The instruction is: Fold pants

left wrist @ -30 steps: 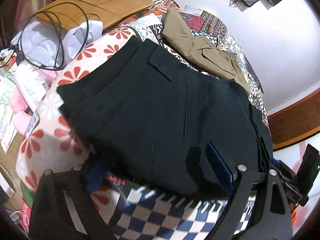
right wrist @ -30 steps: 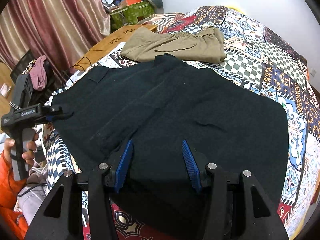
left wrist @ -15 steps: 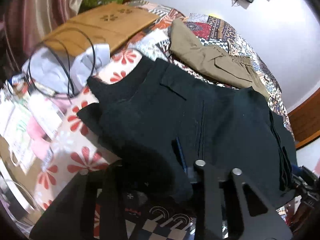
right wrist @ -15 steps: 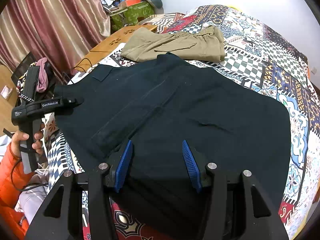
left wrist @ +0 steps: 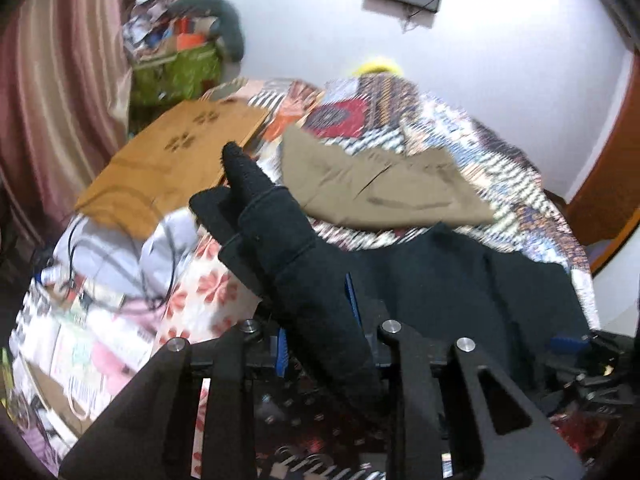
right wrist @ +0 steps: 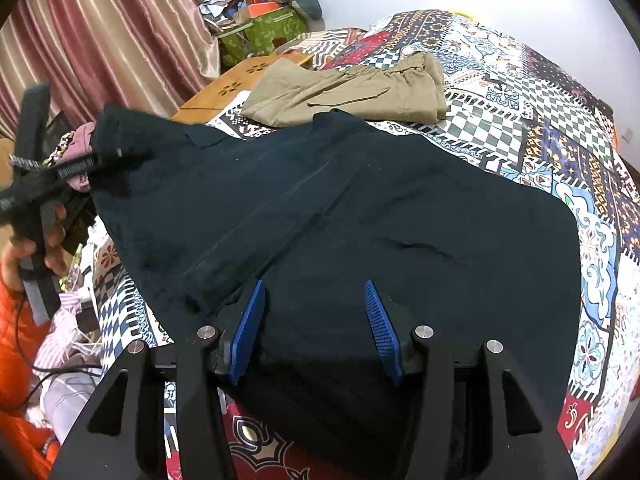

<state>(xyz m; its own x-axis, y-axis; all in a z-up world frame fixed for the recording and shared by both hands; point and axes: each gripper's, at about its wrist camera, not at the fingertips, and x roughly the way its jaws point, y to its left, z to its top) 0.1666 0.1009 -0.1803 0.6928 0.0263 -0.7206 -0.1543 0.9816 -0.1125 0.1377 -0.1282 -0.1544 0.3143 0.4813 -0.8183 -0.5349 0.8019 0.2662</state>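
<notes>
nearest the right wrist camera, the right gripper (right wrist: 314, 330) stands wide, its blue pads apart with nothing between them, poised just over the near edge of the black pants (right wrist: 360, 216), which lie spread across the patterned quilt (right wrist: 560, 92). nearest the left wrist camera, the left gripper (left wrist: 316, 320) is pinched narrow on a bunched corner of the same pants, and that corner stands lifted off the bed; the right view shows it raised at the far left.

the risks, as a judgement: the pinch holds a thick wad of cloth, so layers may slip out unevenly and the fold line go crooked. with the right gripper not gripping anything, the body of the pants is unanchored and could drag sideways, off the bed edge toward the clutter at the left. farther off, the folded tan pants (right wrist: 352, 92) touch or nearly touch the black cloth's far edge; a sweeping fold could catch and disturb them. beyond that sit a wooden board (left wrist: 172, 164) and curtain (right wrist: 100, 32), well apart.
</notes>
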